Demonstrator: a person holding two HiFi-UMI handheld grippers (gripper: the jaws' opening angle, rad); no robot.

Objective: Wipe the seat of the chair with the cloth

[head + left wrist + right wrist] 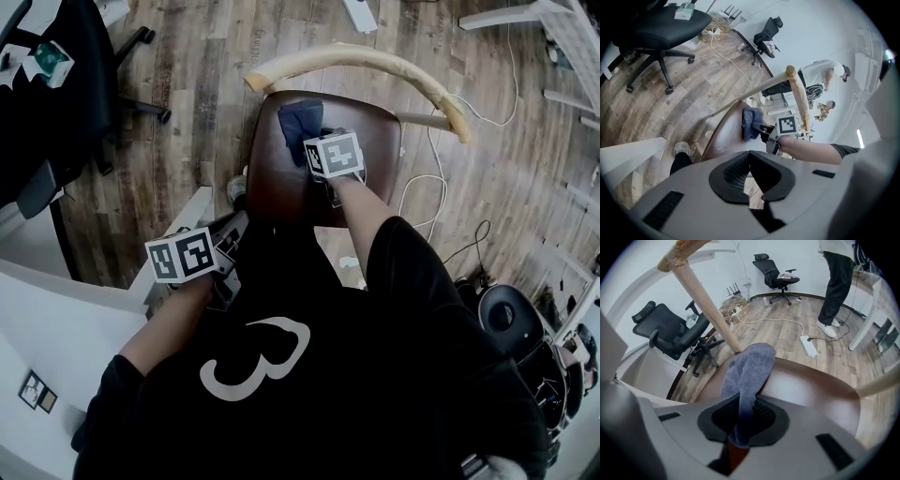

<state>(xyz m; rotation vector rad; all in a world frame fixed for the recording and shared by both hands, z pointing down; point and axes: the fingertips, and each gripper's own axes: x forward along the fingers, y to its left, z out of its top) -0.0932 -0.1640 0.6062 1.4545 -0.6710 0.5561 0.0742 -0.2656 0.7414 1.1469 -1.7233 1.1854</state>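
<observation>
Fingers [729,173] of the left gripper [750,161] were closed tip to tip with nothing between them; only floor [670,108] showed through the slit lower down. In the head view the left gripper [225,246] hung close to the person's body, off the front-left edge of the seat [375,141], just beside a white desk [56,319] and well apart from the cloth [298,122]. A black office chair [56,94] stood at far left.

The chair had a brown seat and a curved pale wooden backrest [375,61]. The blue-grey cloth lay bunched on the back-left part of the seat, near the backrest. From the left gripper view the cloth [751,123] sat on the seat [724,136], right at the tip of the right gripper [764,133].

The right gripper [317,150] was over the seat middle, pointing at the cloth. In its own view the right gripper [743,420] was clamped on the cloth [750,376]. A narrow strip ran down between the two fingers [768,420] and its end poked out below them. The bulk was heaped just past the fingertips, touching the seat [811,390]. A backrest post [705,301] rose just behind the heap. Further right, a white power strip [807,345] lay on the wood floor and a person [836,282] stood near it.
</observation>
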